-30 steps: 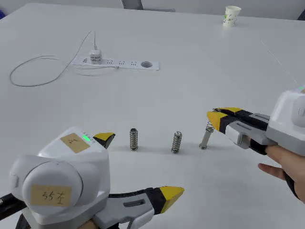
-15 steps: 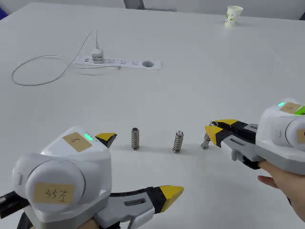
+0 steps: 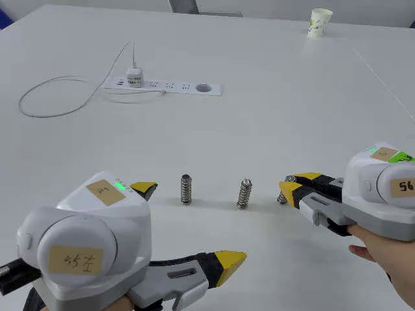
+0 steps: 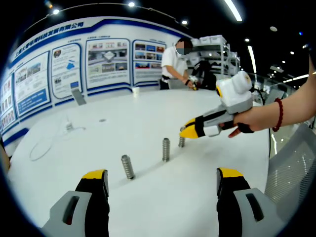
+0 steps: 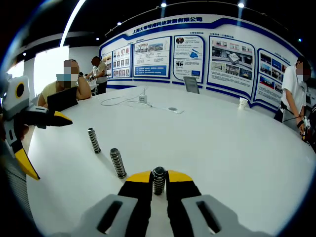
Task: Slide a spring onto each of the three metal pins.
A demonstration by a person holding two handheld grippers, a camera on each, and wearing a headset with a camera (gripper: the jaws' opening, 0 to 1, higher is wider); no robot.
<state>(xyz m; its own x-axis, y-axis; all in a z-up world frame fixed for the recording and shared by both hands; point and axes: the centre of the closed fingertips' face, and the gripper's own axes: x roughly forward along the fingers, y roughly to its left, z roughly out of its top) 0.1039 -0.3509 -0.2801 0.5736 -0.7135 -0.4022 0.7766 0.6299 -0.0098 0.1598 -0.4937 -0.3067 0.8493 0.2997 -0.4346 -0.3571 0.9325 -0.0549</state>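
Springs seated on two pins, judged done: left spring (image 3: 186, 189), middle spring (image 3: 244, 193), upright on table (image 3: 259, 116). Third spring (image 5: 158, 177) pinched in right gripper (image 3: 292, 183), jaws closed on it, at row's end; release outstanding. Left gripper (image 3: 188, 223) spread, empty, near row.

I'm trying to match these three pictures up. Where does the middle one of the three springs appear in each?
Head view: the middle spring stands low, right of centre.
Left gripper view: the middle spring stands near centre, second in the row.
Right gripper view: the middle spring stands lower left of centre.
Shared landmark: the paper cup, far behind it.
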